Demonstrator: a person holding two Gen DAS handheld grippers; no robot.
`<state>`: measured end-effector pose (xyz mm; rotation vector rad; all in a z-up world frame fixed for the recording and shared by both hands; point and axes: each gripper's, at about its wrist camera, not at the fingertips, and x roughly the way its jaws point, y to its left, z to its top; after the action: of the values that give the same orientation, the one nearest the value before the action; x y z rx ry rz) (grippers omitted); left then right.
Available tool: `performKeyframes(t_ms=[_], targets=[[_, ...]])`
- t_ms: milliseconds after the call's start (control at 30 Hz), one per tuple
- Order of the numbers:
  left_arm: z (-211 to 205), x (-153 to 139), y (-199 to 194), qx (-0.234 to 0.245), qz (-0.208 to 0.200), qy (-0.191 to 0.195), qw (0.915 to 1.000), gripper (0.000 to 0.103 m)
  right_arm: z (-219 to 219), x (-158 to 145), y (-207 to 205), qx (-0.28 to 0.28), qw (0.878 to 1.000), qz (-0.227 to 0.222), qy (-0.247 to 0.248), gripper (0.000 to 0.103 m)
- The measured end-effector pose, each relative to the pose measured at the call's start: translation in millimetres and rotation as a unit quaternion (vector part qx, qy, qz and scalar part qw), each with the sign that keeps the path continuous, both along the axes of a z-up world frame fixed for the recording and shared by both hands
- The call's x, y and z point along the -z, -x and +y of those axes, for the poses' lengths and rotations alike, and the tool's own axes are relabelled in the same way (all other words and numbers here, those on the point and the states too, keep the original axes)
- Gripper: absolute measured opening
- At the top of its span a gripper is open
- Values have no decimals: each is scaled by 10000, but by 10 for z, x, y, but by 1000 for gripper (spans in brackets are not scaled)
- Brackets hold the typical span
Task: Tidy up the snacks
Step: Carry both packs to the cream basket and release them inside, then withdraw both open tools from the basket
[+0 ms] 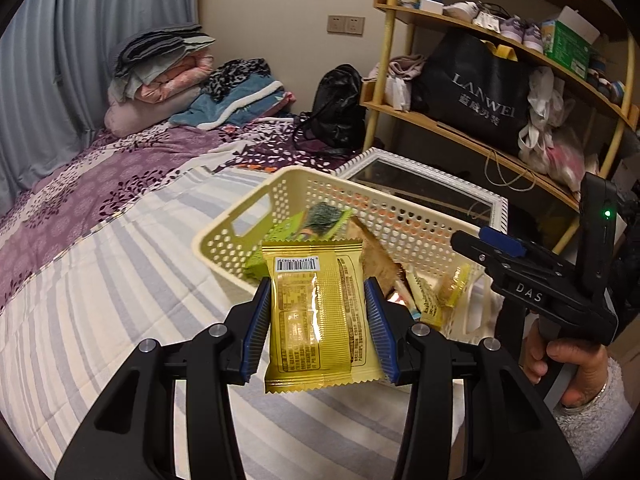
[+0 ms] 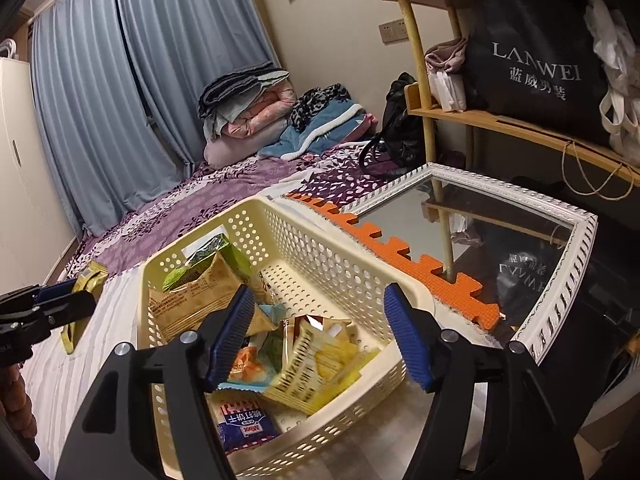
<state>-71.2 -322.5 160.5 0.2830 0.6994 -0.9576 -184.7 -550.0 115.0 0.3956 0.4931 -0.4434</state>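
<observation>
Bedding in grey and white stripes (image 1: 120, 280) carries a cream perforated basket (image 2: 320, 248) already heaped with snack packets. The left gripper (image 1: 318, 320) pinches a yellow snack packet (image 1: 320, 312) by its sides, held just short of the basket's near wall. The right gripper (image 2: 320, 336) hangs above the basket, jaws spread and empty. Beside the basket lie an orange foam mat (image 2: 400, 256) and a white-framed mirror (image 2: 560, 264); wooden shelves (image 2: 520, 128) stand behind.

Your basket (image 2: 320, 248) sits on the bed (image 1: 100, 280), with snacks (image 2: 304, 364) inside. A mirror (image 2: 560, 280) lies just right of it. Your left gripper (image 1: 318, 312) holds a packet (image 1: 320, 312) before the basket.
</observation>
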Motion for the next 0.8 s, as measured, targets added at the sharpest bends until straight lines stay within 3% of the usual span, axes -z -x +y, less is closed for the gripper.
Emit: performKeyframes(t_ms=[167,267,433,467,500,567,800], targets=[[-215,29,111,259,49,-28,9996,47,-34,11,69,43,10000,-68,-27,68],[-366,57,199,463,74,-45,9989,47,-44,-1,127,107,9998,-146,-24,77],[-621,142,289,773,283,-16,9966,48,-81,-8,199,186,9996,-221,-65,78],[-659,168,283,812,360,-11,9960,49,-86,-8,210,194,9995,-225,-70,78],[-685,192,272,841,433,-6,9955,62,-92,-10,220,201,9995,-227,-76,78],[-690,232,257,816,501,28,9954,74,-105,-11,242,227,9995,-227,-74,78],[-558,230,183,585,338,-21,9977,74,-116,-29,274,338,9990,-269,-118,86]])
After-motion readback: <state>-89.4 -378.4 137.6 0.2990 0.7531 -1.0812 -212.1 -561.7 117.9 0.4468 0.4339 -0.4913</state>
